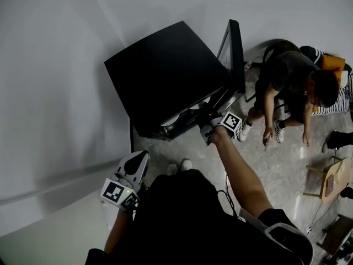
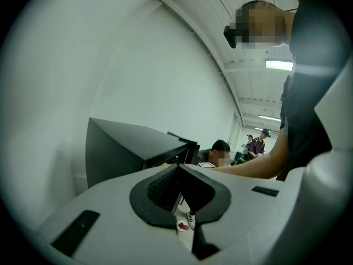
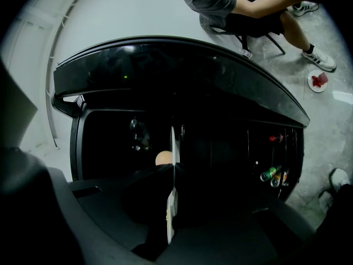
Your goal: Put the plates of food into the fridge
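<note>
There is one fridge, a black one. There are two claws: the left claw and the right claw. I count two plates: the first plate, seen from its edge, and the second plate, on the floor. The fridge door carries two small bottles. The head view shows two persons beside the fridge.

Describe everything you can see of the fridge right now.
The fridge is a small black cabinet with a glossy top, standing on the floor near a white wall. Its door is swung open at the head view's right; its shelves hold a green can and a few other small items. The inside is dark, with one round pale-orange thing showing. The right gripper is at the opening, jaws shut on a thin white plate seen edge-on.
</note>
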The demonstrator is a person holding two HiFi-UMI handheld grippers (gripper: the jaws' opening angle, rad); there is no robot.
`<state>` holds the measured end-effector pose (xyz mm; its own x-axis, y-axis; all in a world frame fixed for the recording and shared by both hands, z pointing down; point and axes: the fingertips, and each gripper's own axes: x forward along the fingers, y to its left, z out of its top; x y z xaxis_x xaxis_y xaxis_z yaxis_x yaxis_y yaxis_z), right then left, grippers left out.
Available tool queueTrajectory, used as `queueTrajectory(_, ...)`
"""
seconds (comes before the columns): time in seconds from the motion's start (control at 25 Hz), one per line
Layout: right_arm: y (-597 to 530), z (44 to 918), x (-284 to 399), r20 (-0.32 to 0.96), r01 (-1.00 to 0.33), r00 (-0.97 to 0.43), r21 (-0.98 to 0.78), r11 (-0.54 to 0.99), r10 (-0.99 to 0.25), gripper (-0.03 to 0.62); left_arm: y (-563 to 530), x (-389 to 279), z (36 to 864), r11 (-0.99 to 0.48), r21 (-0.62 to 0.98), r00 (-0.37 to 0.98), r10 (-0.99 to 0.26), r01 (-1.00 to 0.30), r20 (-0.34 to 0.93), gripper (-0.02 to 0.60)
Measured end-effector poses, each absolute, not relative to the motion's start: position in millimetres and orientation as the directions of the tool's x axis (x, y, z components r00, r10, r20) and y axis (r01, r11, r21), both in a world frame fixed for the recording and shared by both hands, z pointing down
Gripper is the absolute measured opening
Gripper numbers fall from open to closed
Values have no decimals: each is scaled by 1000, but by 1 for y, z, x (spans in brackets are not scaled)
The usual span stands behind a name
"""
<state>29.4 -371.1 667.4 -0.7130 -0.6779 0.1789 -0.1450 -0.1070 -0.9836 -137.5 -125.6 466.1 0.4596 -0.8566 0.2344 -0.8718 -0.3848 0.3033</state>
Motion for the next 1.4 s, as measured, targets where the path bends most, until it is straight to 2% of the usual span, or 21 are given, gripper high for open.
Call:
queueTrajectory(0.28, -375, 665, 31, 162, -152, -710, -985, -75, -686, 38, -126, -136, 467, -385, 295, 456, -860, -874, 229, 25)
queueTrajectory(0.36, -374, 661, 34, 160, -151, -706, -986, -74, -690, 141, -126, -134, 465, -387, 295, 457, -860, -874, 227, 25)
queueTrajectory(0.52, -356, 658, 45, 188, -217, -722, -975, -40, -666, 152, -126, -132, 464, -391, 295, 460, -860, -872, 219, 25)
queueTrajectory(0.6, -342, 650, 51, 181, -238, -735, -971, 0, -653, 139, -125, -131, 464, -397, 296, 465, -859, -869, 214, 25)
queueTrajectory(0.68, -328, 636, 54, 151, -247, -755, -967, 63, -638, 42, -125, -129, 462, -401, 302, 470, -858, -865, 208, 25)
queueTrajectory(0.72, -320, 628, 54, 131, -246, -765, -964, 99, -630, 36, -125, -128, 461, -402, 306, 473, -857, -863, 206, 25)
queueTrajectory(0.92, -278, 582, 46, 38, -232, -814, -936, 265, -580, 28, -116, -122, 457, -435, 300, 500, -845, -849, 190, 25)
queueTrajectory(1.16, -240, 529, 27, -12, -290, -857, -816, 501, -515, 28, -107, -121, 454, -454, 298, 514, -842, -840, 163, 25)
queueTrajectory(1.4, -206, 498, 9, -21, -309, -891, -704, 639, -454, 26, -99, -122, 451, -463, 300, 520, -842, -834, 146, 25)
